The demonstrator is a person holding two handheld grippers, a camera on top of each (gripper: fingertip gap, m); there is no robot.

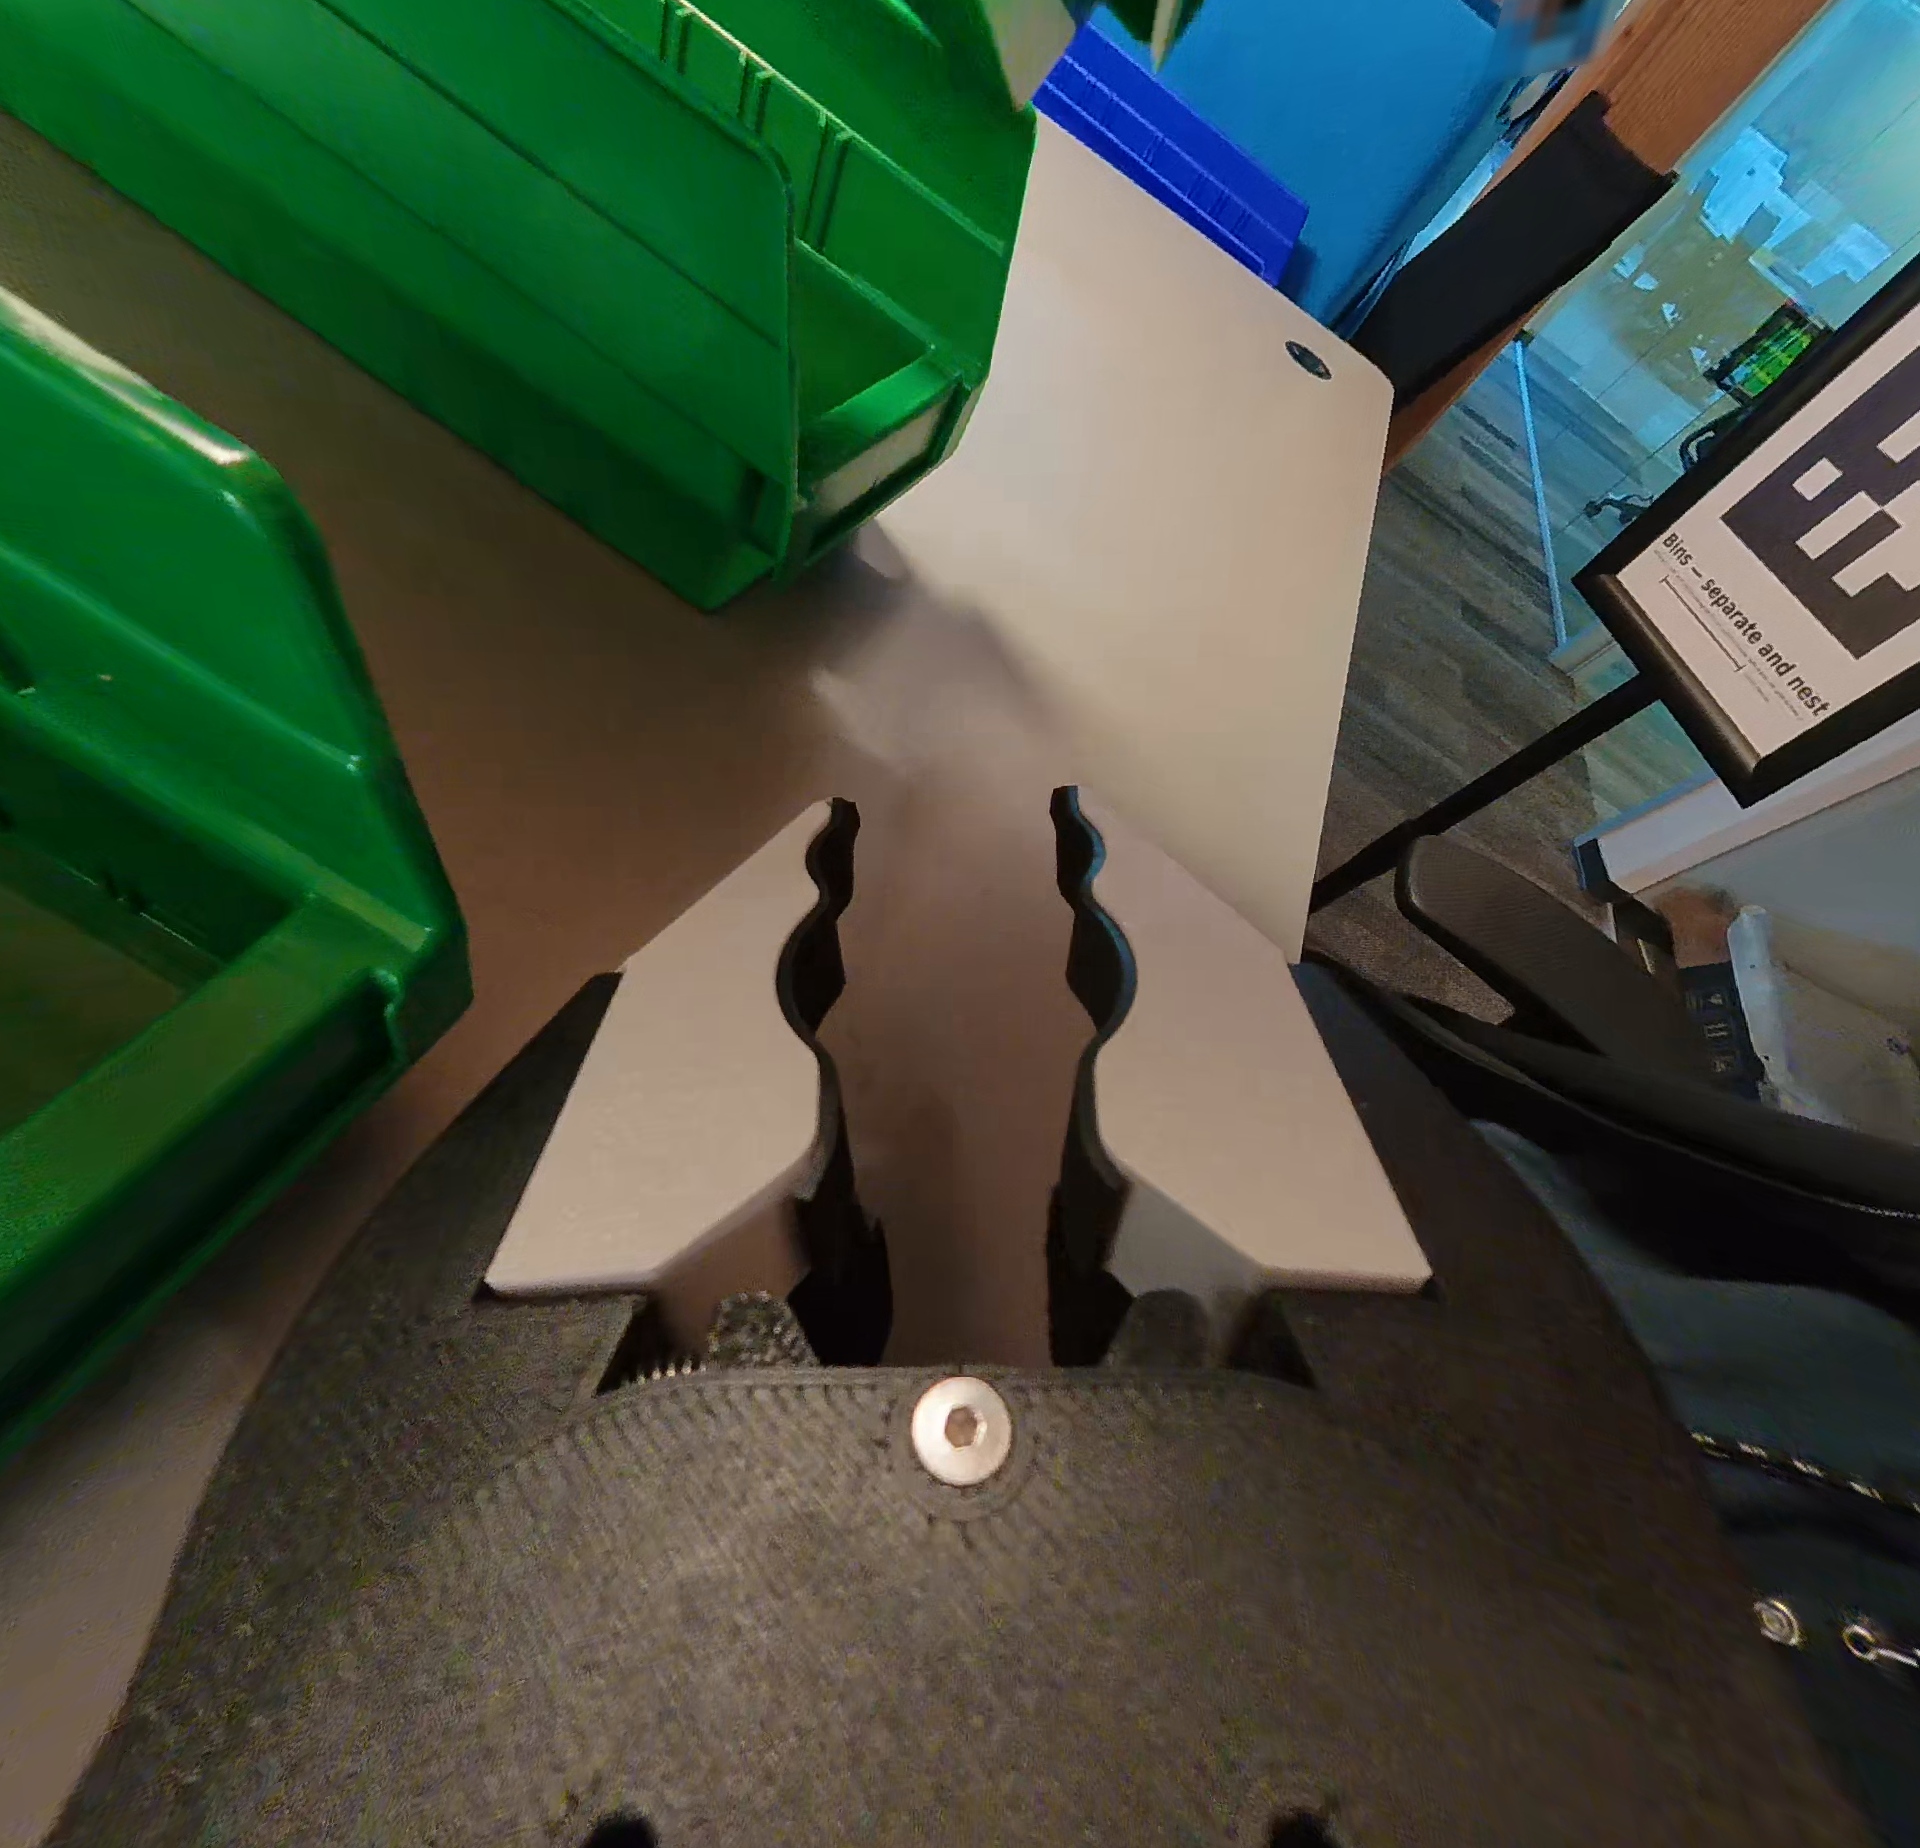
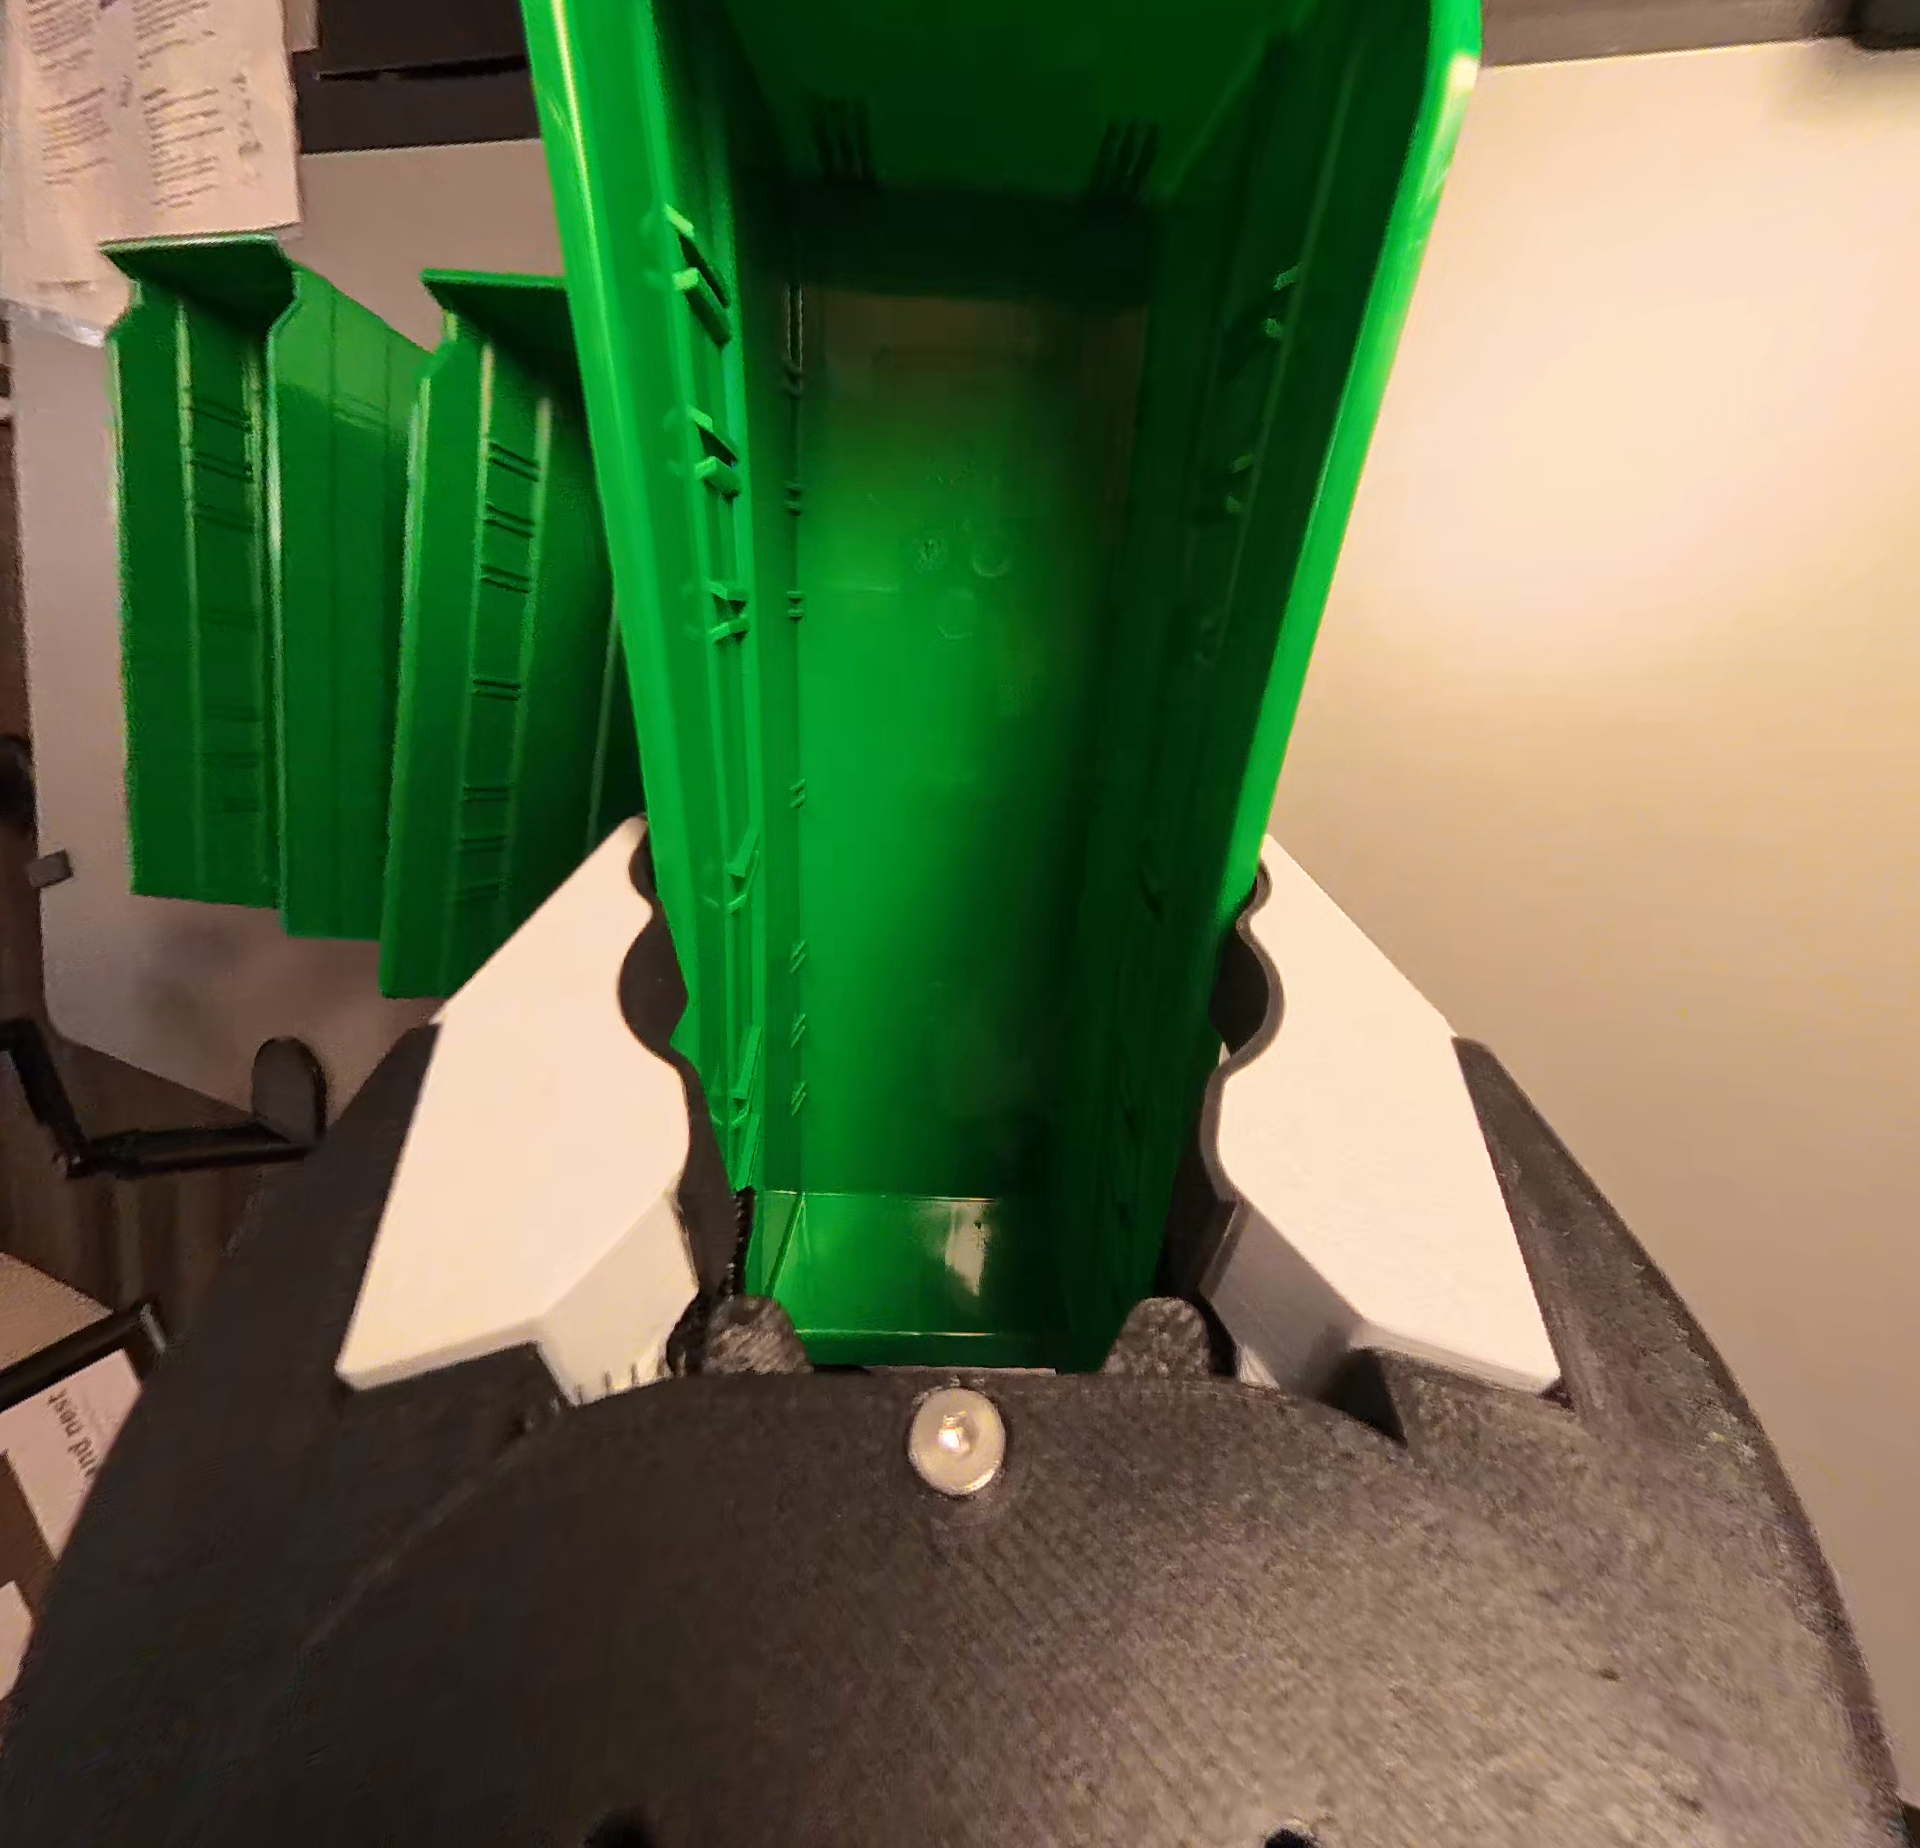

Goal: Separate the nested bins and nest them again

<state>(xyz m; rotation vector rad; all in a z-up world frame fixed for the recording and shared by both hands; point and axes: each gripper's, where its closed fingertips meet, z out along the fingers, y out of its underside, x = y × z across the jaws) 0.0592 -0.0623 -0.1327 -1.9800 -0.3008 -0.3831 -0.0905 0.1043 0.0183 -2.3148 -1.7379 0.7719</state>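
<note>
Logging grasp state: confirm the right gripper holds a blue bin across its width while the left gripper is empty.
The colour is wrong. The right wrist view shows the right gripper holding a green bin across its width, not a blue one. The left gripper is indeed empty over the table.

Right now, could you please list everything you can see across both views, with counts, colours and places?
Held bin: one, green, gripped across its width by the right gripper, open side toward the camera.
Bins on the table: two, green, one far left, one near left in the left view.
Blue bin: one, at the table's far edge.
Table: one, pale grey.
Framed sign: one, black frame, on a stand to the right.
Papers: a few, white, upper left in the right view.
Chair: one, black, right of the table.
Left gripper: fingers apart, nothing between them.
Right gripper: fingers pressed on the held bin's sides.
</note>
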